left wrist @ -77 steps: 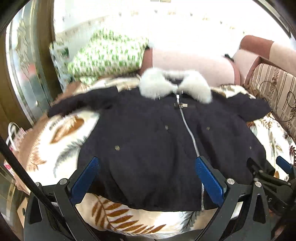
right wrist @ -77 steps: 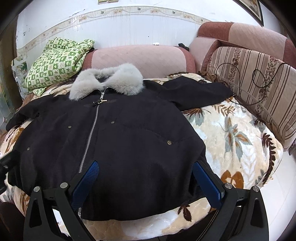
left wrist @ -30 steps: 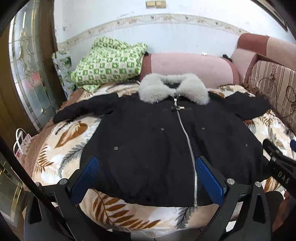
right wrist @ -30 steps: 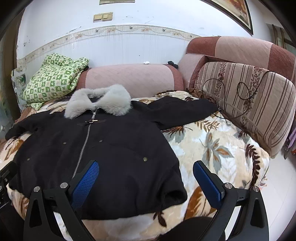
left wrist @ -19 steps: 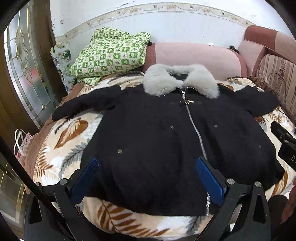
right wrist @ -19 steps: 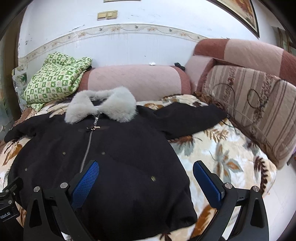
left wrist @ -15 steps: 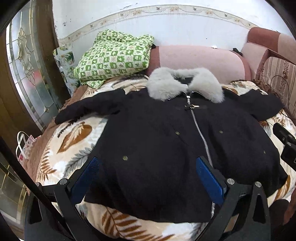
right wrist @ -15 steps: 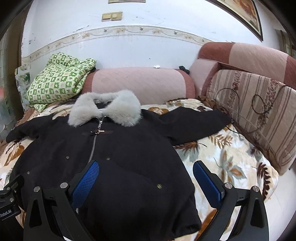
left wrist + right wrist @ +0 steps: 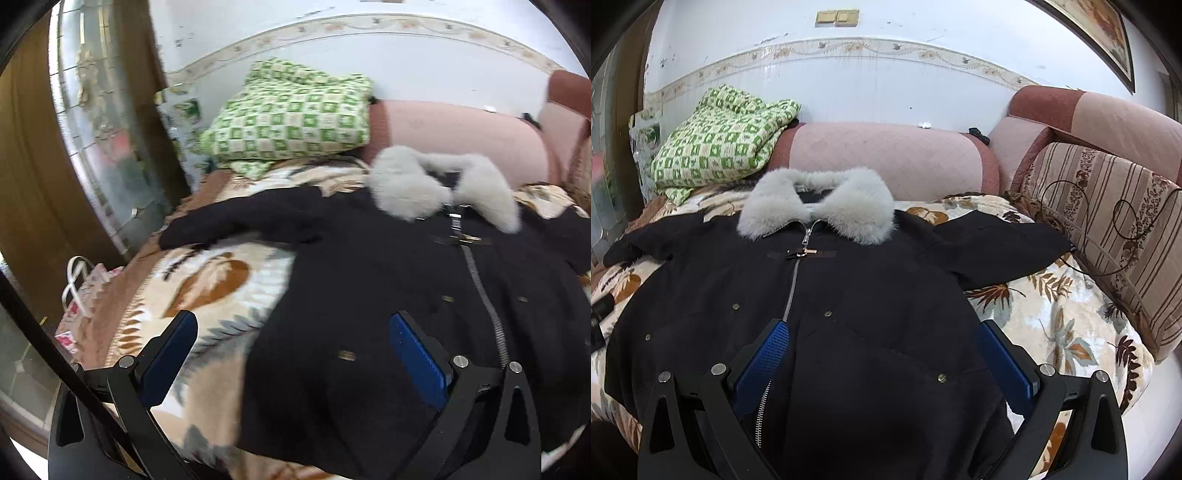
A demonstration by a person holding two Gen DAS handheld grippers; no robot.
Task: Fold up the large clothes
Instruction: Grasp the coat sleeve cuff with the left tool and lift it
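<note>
We hold our right gripper (image 9: 882, 365) low over the hem end of a black coat (image 9: 849, 295), its two blue-padded fingers (image 9: 762, 363) spread wide apart with nothing between them. They frame the coat's lower front to the right of the zipper (image 9: 792, 284); whether the pads touch the cloth we cannot tell.

Our left gripper (image 9: 293, 363) hovers over the coat's left edge, also wide open and empty. One of its fingers (image 9: 168, 360) is above the leaf-print blanket (image 9: 207, 280), the other above black cloth.

The coat lies front up and zipped shut on the blanket-covered sofa, hem toward us, pale grey fur collar (image 9: 816, 205) at the far end. Both sleeves are spread outward: the left sleeve (image 9: 236, 218) reaches toward the sofa's left edge, the right sleeve (image 9: 997, 245) toward a striped cushion (image 9: 1108, 229).

We judge the coat thick, soft and fairly heavy, likely to sag and drag on the fuzzy blanket rather than slide. A pinch on a single layer may slip, so the sleeve cuffs and the hem corners look like the best holds, taken with a deep bite.

Both grippers point forward along the coat at a shallow downward tilt. A green checked quilt (image 9: 720, 144) sits at the far left, well clear.
</note>
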